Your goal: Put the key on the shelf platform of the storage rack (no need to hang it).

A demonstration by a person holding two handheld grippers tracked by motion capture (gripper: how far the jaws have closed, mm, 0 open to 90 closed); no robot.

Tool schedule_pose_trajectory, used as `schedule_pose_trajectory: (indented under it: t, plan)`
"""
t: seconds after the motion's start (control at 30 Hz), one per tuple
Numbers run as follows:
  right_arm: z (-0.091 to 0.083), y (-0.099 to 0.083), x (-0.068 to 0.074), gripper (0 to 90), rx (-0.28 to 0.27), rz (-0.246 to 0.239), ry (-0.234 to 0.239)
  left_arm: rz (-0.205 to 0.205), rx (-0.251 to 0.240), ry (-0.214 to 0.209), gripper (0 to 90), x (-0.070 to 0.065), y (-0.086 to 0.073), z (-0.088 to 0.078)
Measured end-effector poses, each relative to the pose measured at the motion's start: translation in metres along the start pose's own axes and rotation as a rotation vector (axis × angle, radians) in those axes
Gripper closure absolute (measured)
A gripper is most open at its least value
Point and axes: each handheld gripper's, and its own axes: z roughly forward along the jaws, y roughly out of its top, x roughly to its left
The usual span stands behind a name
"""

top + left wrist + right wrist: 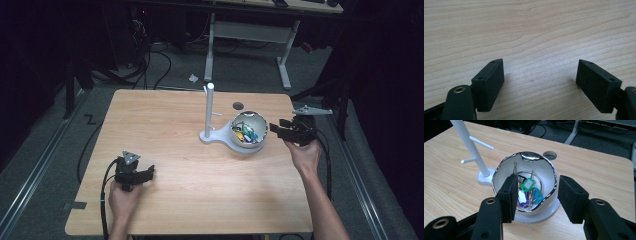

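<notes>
Right gripper (535,195) hangs over the white bowl (549,173) of key tags (527,184) — jaws wide, gripping nothing; left gripper (540,82) rests near-left on the table (529,30), jaws wide, empty

High view: fixed above the near edge, looking forward and down over the whole tabletop (165,125). Left gripper view: close above bare wood, facing along the left hand-held gripper (540,82). Right gripper view: near, angled down on the bowl (549,173) and white stand (472,150), both shared with the high view.
</notes>
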Motion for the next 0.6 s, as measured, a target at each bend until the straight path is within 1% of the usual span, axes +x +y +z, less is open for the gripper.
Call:
schedule_pose_trajectory:
  t: [0.13,0.27,0.47,0.6]
  plan:
    - [-0.006,-0.004,-0.001,51.5,-0.015,0.015,0.009,0.001,0.000,0.001,23.0,0.000,0.000,0.000]
    - [-0.009,-0.011,-0.001,51.4,0.000,0.013,0.001,0.002,0.000,0.002,22.9,0.000,0.000,0.000]
    - [-0.019,-0.013,0.003,51.3,-0.018,0.013,0.002,0.002,0.000,0.002,23.0,0.000,0.000,0.000]
    - [-0.025,-0.015,0.006,51.5,-0.021,0.003,-0.005,0.002,0.000,0.002,22.9,0.000,0.000,0.000]
